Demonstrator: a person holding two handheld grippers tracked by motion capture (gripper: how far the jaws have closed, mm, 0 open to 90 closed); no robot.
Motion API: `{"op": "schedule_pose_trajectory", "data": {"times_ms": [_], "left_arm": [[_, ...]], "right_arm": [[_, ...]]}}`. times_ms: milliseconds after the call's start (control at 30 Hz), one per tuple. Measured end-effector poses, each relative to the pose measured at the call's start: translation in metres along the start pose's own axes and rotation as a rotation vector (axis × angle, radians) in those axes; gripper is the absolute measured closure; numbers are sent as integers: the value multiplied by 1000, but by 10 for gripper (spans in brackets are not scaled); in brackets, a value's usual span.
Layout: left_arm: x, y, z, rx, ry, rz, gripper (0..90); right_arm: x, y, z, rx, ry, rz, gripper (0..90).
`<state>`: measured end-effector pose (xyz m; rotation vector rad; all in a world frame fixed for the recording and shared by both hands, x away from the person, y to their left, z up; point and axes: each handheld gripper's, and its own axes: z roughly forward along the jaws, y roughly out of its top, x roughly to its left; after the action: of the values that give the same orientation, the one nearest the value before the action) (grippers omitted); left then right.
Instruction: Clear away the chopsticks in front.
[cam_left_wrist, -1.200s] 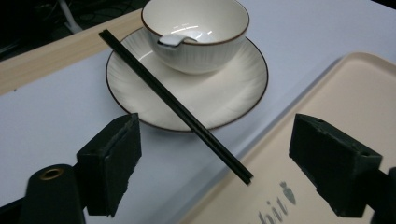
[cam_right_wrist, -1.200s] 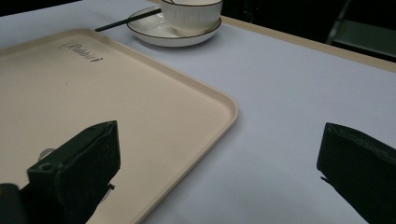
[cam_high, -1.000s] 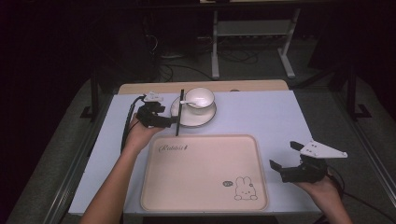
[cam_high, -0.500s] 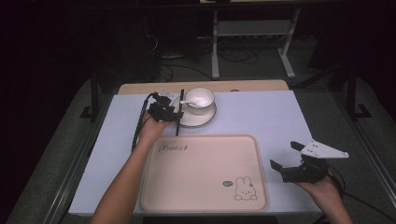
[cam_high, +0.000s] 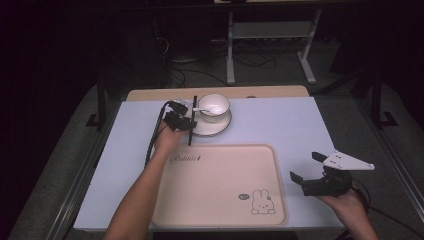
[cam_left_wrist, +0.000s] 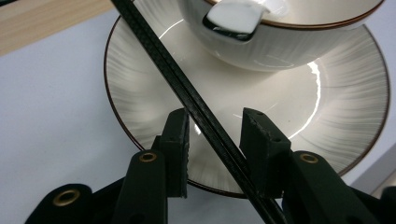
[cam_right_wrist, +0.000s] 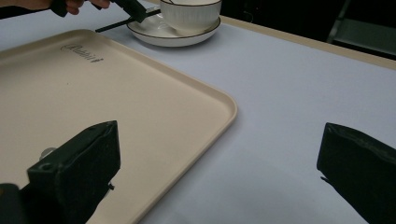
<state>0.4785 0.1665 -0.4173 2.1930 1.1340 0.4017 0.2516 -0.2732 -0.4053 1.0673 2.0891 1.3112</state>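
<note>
**Grabbing skinny black chopsticks off a saucer rim: slippery little job**

The black chopsticks lie as a pair, side by side, propped across the left edge of the white saucer, one end out on the pale blue tablecloth. From above you can see them as a dark line running just left of the bowl. My guess is they're light, stiff and slick, with a fine ribbed face, so they shouldn't bend but could easily roll or scissor apart when squeezed.

The left gripper sits right over them, and its jaws have just been closing in. The sticks run diagonally between the pads; the right pad looks about in contact low down, while the left pad seems to have a sliver of gap, so I wouldn't call it a firm hold yet. Pinching near the middle and square across both sticks seems best to me, otherwise one may slip out.

The china underneath is the fragile bit. The bowl has a white spoon in it and sits on the saucer, so dragging the sticks could rattle it all.

The beige tray with the rabbit print lies just in front. The right gripper hovers off the tray's right edge, jaws wide apart, nothing in them.
</note>
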Motion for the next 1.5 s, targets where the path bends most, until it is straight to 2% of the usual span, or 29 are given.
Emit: {"op": "schedule_pose_trajectory", "data": {"times_ms": [267, 433, 667, 1000, 1100, 1167, 1300, 1333, 1400, 1467, 1500], "left_arm": [[2, 1, 4, 9, 14, -20, 666], [3, 4, 7, 16, 18, -30, 720], [7, 7, 12, 16, 44, -35, 770], [15, 17, 19, 22, 67, -13, 801], [18, 19, 21, 20, 59, -11, 802], [19, 18, 21, 16, 51, -19, 797], [21, 17, 17, 3, 46, -30, 677], [23, 16, 12, -10, 40, -43, 638], [26, 13, 4, -21, 31, -49, 619], [31, 7, -11, -34, 6, -57, 577], [31, 7, -11, -34, 6, -57, 569]], "right_arm": [[1, 0, -1, 3, 2, -2, 0], [2, 0, -1, 3, 6, -5, 0], [3, -1, -2, 2, 8, -3, 0], [3, -1, -2, 3, 10, -4, 0], [3, -1, -2, 6, 12, -6, 0], [4, -1, -2, 6, 12, -6, 0], [3, -1, -2, 3, 12, -5, 0], [3, -1, -2, 4, 12, -6, 0], [3, -2, -3, 8, 11, -7, 0], [4, -2, -3, 6, 11, -7, 0], [4, -2, -3, 6, 11, -7, 0]]}}
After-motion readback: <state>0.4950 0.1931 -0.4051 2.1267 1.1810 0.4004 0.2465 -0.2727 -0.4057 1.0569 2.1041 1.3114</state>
